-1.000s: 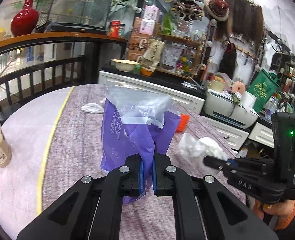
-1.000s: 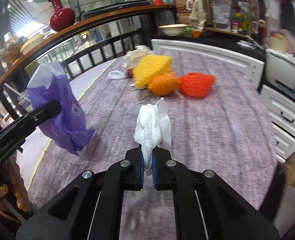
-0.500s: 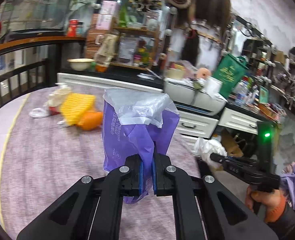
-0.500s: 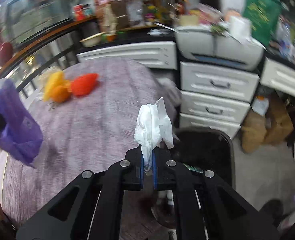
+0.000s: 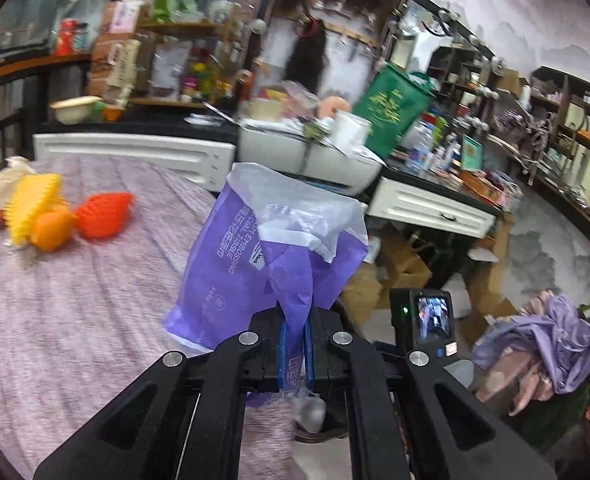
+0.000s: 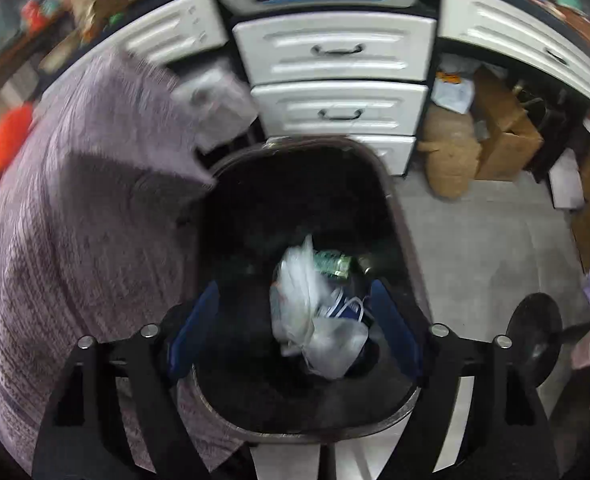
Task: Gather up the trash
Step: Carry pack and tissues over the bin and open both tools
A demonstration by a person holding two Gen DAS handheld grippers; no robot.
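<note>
The left gripper [image 5: 293, 354] has its fingers pinched on the purple tissue bag [image 5: 263, 260], which stands up above the bench [image 5: 75, 300] edge; the right gripper [image 6: 295, 332] hangs over the black trash bin [image 6: 399, 216] beside the bench, fingers [image 6: 193, 330] spread wide and holding nothing; crumpled white tissue [image 6: 307, 312] lies inside the bin, between the fingers in view; yellow and orange foam nets [image 5: 55, 212] rest farther back on the bench.

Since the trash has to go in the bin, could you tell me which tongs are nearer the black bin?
Right. The right tongs hang open directly above the black bin; the left tongs, shut on the purple tissue wrapper, are beside it over the table edge.
</note>
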